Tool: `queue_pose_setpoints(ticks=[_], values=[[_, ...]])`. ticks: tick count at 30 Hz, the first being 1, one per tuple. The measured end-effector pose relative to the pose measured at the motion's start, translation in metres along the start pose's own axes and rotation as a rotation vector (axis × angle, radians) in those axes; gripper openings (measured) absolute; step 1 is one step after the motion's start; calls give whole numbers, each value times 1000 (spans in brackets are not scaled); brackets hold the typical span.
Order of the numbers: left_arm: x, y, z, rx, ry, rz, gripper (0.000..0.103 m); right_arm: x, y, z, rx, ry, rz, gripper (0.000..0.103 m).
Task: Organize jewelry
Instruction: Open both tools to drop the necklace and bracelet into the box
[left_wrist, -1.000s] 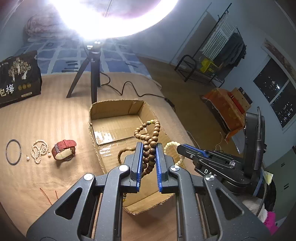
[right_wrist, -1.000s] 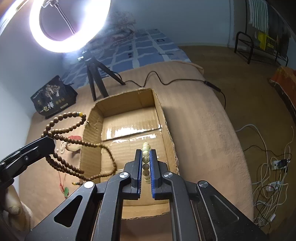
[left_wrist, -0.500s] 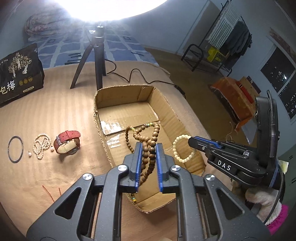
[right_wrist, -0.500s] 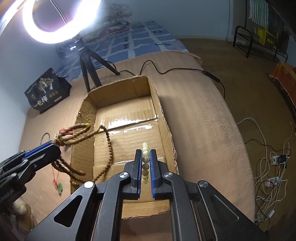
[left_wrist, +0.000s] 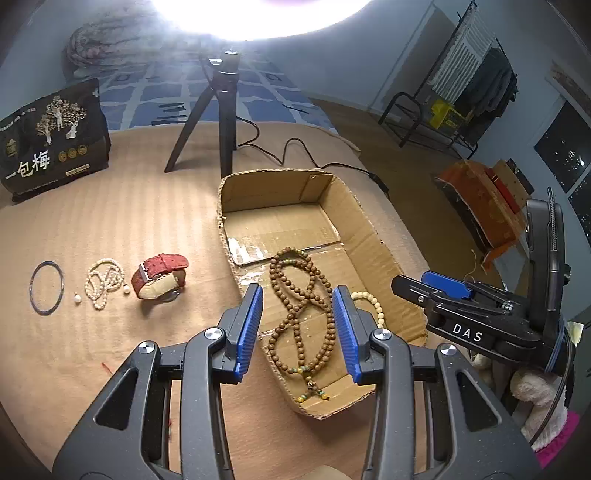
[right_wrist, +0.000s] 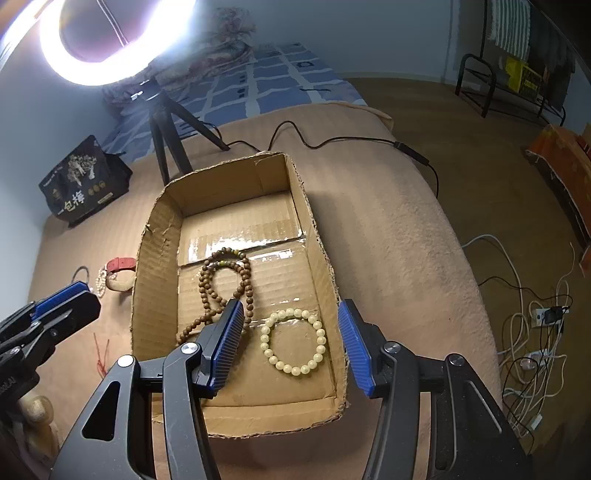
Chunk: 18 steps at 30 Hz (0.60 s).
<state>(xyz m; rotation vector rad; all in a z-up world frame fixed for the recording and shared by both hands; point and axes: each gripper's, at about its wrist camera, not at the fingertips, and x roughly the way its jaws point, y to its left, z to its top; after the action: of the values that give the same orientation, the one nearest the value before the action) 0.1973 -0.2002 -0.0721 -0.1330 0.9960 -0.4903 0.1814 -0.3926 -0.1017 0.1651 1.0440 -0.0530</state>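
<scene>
A long brown wooden bead string (left_wrist: 301, 306) (right_wrist: 221, 284) lies loose on the floor of an open cardboard box (left_wrist: 373, 229) (right_wrist: 155, 236). A cream bead bracelet (right_wrist: 293, 341) (left_wrist: 373, 302) lies beside it in the box. My left gripper (left_wrist: 298, 332) is open and empty above the brown beads. My right gripper (right_wrist: 291, 343) is open and empty above the cream bracelet. On the tan cloth left of the box lie a red-strap watch (left_wrist: 160, 275), a pearl strand (left_wrist: 103, 282) and a dark ring bangle (left_wrist: 47, 287).
A ring light on a black tripod (left_wrist: 218, 122) stands behind the box, its cable (left_wrist: 295, 147) trailing right. A black printed bag (left_wrist: 51, 136) stands at the back left. Floor cables and a power strip (right_wrist: 535, 332) lie right of the bed.
Both grippers opened. The brown beads dropped from the left gripper and the cream bracelet from the right gripper onto the box floor.
</scene>
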Motion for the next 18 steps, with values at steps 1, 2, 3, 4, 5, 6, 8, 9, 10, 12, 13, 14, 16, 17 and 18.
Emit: queue_pose_setpoints(ticks=[1, 2, 3, 4, 5, 6, 8, 9, 10, 12, 13, 14, 16, 17, 18], values=[[-1, 0, 0, 0, -1, 2, 39, 0, 1, 0, -3, -1, -1, 52], [-3, 1, -2, 1, -4, 6, 39, -1, 2, 0, -4, -4, -4, 52], [-4, 2, -2, 3, -7, 11, 39, -2, 4, 0, -4, -7, -6, 52], [-5, 3, -2, 4, -9, 16, 39, -3, 5, 0, -5, -11, -8, 52], [-7, 4, -3, 6, -11, 23, 39, -4, 7, 1, -9, -15, -9, 52], [-9, 6, -3, 8, -15, 30, 39, -5, 9, 1, -13, -19, -9, 53], [-13, 11, -5, 8, -21, 40, 39, -7, 13, 1, -21, -26, -7, 54], [-15, 14, -5, 5, -24, 45, 39, -9, 16, 1, -25, -30, -6, 54], [-18, 19, -6, -4, -32, 51, 39, -9, 18, 1, -28, -33, -5, 59], [-22, 26, -6, -15, -40, 54, 39, -12, 24, 1, -38, -47, -3, 67], [-25, 31, -7, -22, -43, 53, 39, -13, 28, 1, -45, -54, -3, 69], [-28, 37, -7, -28, -45, 55, 39, -15, 32, 2, -53, -59, -3, 69], [-34, 50, -9, -36, -52, 71, 39, -16, 37, 2, -63, -62, -1, 69], [-37, 56, -9, -40, -57, 81, 39, -16, 40, 2, -67, -62, 5, 69], [-39, 61, -10, -44, -60, 87, 39, -16, 42, 2, -69, -61, 11, 70]])
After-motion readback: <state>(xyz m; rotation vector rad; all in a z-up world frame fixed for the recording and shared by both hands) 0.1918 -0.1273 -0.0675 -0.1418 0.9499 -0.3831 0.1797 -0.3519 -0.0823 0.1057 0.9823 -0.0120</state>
